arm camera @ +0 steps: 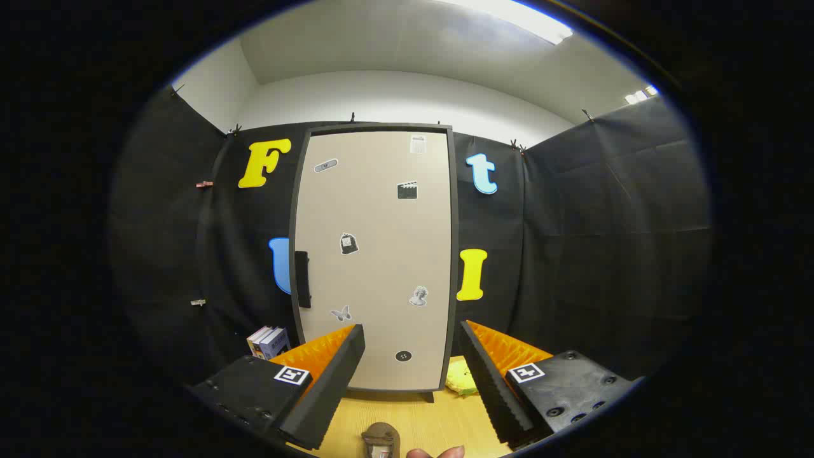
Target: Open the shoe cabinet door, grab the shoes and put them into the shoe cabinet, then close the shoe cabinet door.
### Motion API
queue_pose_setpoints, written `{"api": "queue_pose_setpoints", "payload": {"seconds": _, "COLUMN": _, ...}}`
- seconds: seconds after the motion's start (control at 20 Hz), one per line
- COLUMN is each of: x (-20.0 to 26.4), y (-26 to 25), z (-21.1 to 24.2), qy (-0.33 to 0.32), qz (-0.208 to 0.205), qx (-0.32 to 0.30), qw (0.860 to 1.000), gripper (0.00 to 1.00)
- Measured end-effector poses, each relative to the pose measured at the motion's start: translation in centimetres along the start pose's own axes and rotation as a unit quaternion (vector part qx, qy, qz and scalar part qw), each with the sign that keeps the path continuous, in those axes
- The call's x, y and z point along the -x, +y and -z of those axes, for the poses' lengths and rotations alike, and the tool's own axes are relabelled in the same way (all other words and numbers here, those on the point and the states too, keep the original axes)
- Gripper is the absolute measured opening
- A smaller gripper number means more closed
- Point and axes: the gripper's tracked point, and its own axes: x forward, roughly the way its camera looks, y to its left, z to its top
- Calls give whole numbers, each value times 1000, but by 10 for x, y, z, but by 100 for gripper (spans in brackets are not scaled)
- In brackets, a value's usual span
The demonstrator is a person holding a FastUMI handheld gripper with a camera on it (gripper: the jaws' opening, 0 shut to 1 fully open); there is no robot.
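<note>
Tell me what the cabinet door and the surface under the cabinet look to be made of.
Cabinet door: a smooth, matte beige panel in a dark frame, likely laminated board or plastic; small stickers lie flat on it. Table: light wood or wood-look laminate, with faint grain lines. The open gripper points at the closed door, fingers on nothing.

- wooden table (420, 423), light yellowish top, bare patch showing between the tongs (413, 356), whose fingers are spread wide with nothing in them
- shoe cabinet (375, 261) stands on it beyond the fingers, door closed, small dark feet on the wood
- yellow-green soft thing (461, 380) right beside the cabinet's base, can't tell what it is
- few books (268, 341) upright on the other side
- brown shoe (381, 439) at the near edge
</note>
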Motion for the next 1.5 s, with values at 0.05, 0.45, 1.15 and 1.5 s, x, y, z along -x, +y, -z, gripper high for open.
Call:
{"api": "queue_pose_setpoints", "payload": {"seconds": 0.05, "x": 0, "y": -2, "z": -2, "qy": -2, "qz": 4, "qx": 0, "qw": 1000, "gripper": 97}}
{"api": "queue_pose_setpoints", "payload": {"seconds": 0.45, "x": 2, "y": 4, "z": -6, "qy": -2, "qz": 0, "qx": 5, "qw": 1000, "gripper": 98}}
{"api": "queue_pose_setpoints", "payload": {"seconds": 1.15, "x": -24, "y": 71, "z": -17, "qy": -3, "qz": -45, "qx": -12, "qw": 999, "gripper": 97}}
{"api": "queue_pose_setpoints", "payload": {"seconds": 1.5, "x": -85, "y": 147, "z": -18, "qy": -6, "qz": -76, "qx": -18, "qw": 997, "gripper": 97}}
